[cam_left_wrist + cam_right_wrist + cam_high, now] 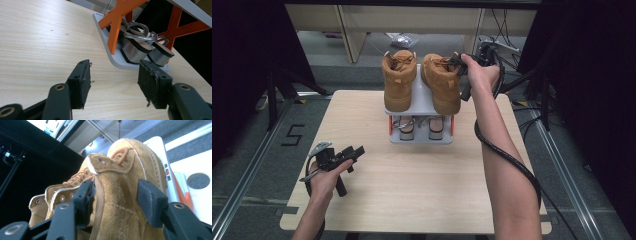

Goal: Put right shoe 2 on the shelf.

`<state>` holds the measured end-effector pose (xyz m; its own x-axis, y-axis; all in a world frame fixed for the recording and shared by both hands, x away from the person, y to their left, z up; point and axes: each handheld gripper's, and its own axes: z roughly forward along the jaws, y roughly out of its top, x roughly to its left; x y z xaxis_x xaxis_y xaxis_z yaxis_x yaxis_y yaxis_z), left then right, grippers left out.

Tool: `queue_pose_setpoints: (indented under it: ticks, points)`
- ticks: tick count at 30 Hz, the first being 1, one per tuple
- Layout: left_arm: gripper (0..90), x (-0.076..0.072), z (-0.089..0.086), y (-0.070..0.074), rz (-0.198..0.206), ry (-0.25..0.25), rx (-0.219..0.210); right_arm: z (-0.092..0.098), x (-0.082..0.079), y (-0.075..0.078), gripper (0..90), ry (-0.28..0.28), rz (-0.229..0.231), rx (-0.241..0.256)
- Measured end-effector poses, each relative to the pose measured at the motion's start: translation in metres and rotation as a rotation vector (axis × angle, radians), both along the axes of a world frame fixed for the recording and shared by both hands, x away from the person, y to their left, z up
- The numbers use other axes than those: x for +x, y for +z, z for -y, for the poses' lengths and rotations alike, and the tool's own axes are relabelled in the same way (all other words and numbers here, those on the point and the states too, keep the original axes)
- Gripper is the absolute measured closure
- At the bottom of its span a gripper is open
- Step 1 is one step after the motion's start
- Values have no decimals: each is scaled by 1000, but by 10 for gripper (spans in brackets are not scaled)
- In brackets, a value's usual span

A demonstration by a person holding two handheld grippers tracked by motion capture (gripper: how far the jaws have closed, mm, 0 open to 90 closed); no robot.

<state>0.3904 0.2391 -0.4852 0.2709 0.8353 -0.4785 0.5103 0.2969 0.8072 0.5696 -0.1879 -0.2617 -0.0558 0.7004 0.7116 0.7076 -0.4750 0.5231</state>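
Note:
Two tan suede boots stand on the top shelf of a small grey rack (422, 99) with orange supports. My right gripper (460, 63) is at the back collar of the right boot (443, 86). In the right gripper view that gripper (115, 192) is open, its jaws straddling the boot's collar (120, 217), the left pad against the suede. The left boot (398, 82) stands beside it, also seen behind the jaws (56, 192). My left gripper (354, 152) rests low over the table's left side, open and empty (113, 72), pointing toward the rack.
A pair of silver sandals (421, 128) sits on the rack's lower shelf, seen close in the left gripper view (136, 48) behind an orange X-shaped support (116, 25). The wooden table (412, 190) spreads in front of the rack. Cables trail off the right edge.

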Motion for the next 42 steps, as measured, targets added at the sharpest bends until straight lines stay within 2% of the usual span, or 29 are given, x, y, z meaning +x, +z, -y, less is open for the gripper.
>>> queue_pose_setpoints:
  ticks: [1,2,4,7,11,13,14,15,16,17,22,25,26,27,31,33,36,37,38,40,42]
  points:
    - [428,0,0,0,4,-4,0,2,-1,1,469,-1,6,2]
    - [428,0,1,0,2,-2,-1,5,-3,2,467,4,38,0]
    - [428,0,1,0,3,-1,3,9,-7,5,458,0,66,3]
    - [428,0,2,0,3,1,6,17,-16,9,453,14,64,28]
    - [429,-1,2,0,4,6,7,30,-27,9,496,23,78,18]
    - [430,-1,2,0,4,7,8,36,-32,7,536,22,63,34]
    - [431,-1,3,0,6,7,9,40,-35,5,586,32,66,31]
    - [431,-2,3,0,6,4,12,42,-37,4,595,42,47,25]
    - [431,-2,3,0,6,3,12,44,-39,1,625,54,54,11]
    - [431,-2,3,0,7,5,14,46,-41,-1,658,55,46,23]
    - [431,-2,3,0,8,3,15,50,-48,-10,788,94,9,-18]
    - [431,-2,2,0,9,5,16,51,-51,-18,859,124,-10,-70]
    - [431,-2,2,0,8,4,17,52,-51,-21,877,138,-1,-92]
    - [431,-2,2,-1,9,4,17,50,-52,-23,893,138,-16,-92]
    - [431,-2,2,0,8,4,17,46,-53,-35,900,164,-39,-125]
    - [431,-2,1,0,7,8,15,41,-55,-42,900,182,-67,-126]
    - [431,-2,0,0,8,9,16,37,-57,-53,900,214,-59,-163]
    - [431,-3,0,0,8,10,16,35,-58,-54,900,217,-79,-135]
    - [431,-3,0,0,9,11,15,34,-58,-57,900,226,-67,-166]
    - [431,-3,0,1,10,11,15,30,-60,-60,900,239,-85,-178]
    - [431,-3,0,1,11,12,14,29,-62,-61,900,246,-75,-201]
